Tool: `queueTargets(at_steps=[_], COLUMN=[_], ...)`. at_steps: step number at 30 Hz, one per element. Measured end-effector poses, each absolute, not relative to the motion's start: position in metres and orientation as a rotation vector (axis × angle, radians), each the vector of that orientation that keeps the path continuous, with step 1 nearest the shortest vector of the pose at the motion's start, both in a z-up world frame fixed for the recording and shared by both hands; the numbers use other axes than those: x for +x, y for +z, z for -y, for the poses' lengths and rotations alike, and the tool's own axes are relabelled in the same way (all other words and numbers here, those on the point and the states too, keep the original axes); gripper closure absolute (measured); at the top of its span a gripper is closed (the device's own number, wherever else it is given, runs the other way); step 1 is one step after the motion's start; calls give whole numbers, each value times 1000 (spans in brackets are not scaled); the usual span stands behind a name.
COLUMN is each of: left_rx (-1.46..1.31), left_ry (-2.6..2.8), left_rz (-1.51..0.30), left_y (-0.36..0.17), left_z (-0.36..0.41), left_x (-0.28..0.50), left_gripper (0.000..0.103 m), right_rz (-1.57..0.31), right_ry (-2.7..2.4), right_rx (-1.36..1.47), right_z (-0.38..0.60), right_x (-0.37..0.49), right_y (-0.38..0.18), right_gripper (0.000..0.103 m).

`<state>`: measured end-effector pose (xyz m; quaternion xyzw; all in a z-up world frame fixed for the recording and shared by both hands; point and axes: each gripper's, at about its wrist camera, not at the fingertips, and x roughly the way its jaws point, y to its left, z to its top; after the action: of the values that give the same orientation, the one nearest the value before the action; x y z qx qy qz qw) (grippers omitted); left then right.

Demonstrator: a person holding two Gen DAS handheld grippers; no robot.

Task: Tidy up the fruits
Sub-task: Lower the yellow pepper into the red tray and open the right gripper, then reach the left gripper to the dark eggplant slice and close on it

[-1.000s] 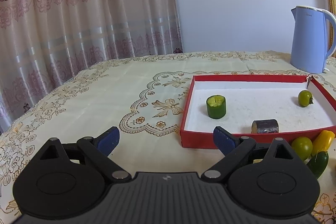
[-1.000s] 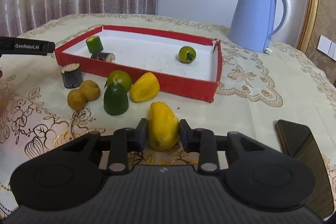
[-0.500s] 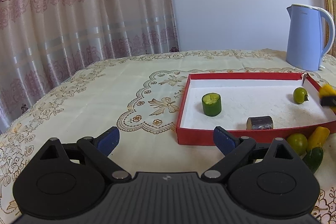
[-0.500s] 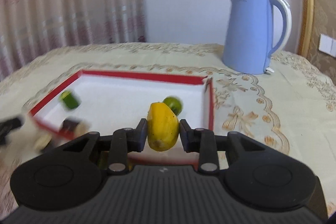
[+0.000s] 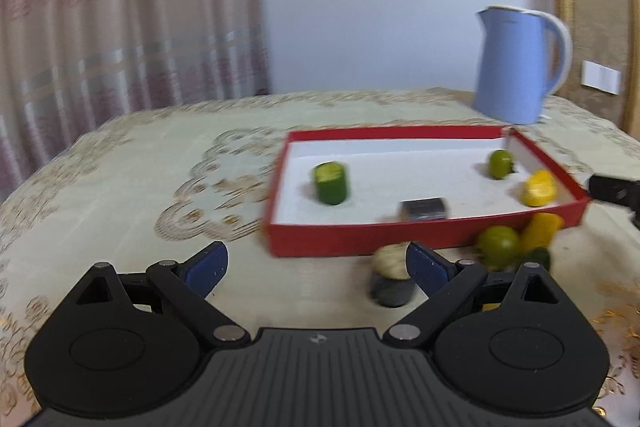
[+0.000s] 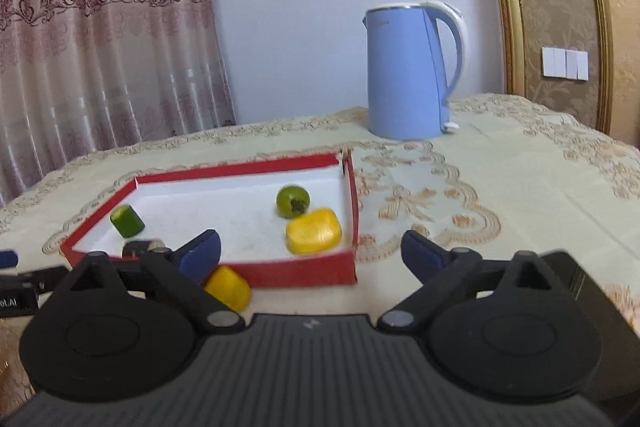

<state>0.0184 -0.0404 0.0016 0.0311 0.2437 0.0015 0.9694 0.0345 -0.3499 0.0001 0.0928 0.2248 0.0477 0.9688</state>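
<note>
A red tray (image 6: 304, 271) with a white floor holds a yellow mango (image 6: 314, 231), a round green fruit (image 6: 293, 201), a green cylinder piece (image 6: 127, 221) and a dark log piece (image 5: 424, 207). My right gripper (image 6: 310, 251) is open and empty, just in front of the tray's near right corner. My left gripper (image 5: 316, 265) is open and empty, in front of the tray (image 5: 360, 241). Outside the tray lie a yellow piece (image 6: 229, 287), a green fruit (image 5: 499, 246), a dark stump (image 5: 392, 277) and a dark green piece (image 5: 538, 259).
A blue kettle (image 6: 408, 73) stands behind the tray on the patterned tablecloth (image 6: 500, 167). A dark flat object (image 6: 580, 279) lies at the right, near my right gripper. Curtains hang behind the table at the left.
My right gripper carried the yellow mango over the tray, opened and let it go; the mango now lies inside. My left gripper swung right toward the loose fruits.
</note>
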Motion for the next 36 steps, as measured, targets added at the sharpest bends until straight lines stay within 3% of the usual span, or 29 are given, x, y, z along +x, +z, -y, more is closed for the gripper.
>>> queueTargets(at_steps=[5,14,36], left_rx=[118,113,97], left_ry=[-33,21,69], left_rz=[-471,-608,-659], left_y=[0,-18,-26], left_z=[60,68,67], left_x=[21,44,63], left_gripper=[6,6,7], right_rz=[-471,-455,-483], right_ry=[96,132,170], right_rx=[187,-2,23], right_z=[343,315,316], right_x=[29,12,13], right_y=[-12,-8,-13], right_gripper=[0,0,0])
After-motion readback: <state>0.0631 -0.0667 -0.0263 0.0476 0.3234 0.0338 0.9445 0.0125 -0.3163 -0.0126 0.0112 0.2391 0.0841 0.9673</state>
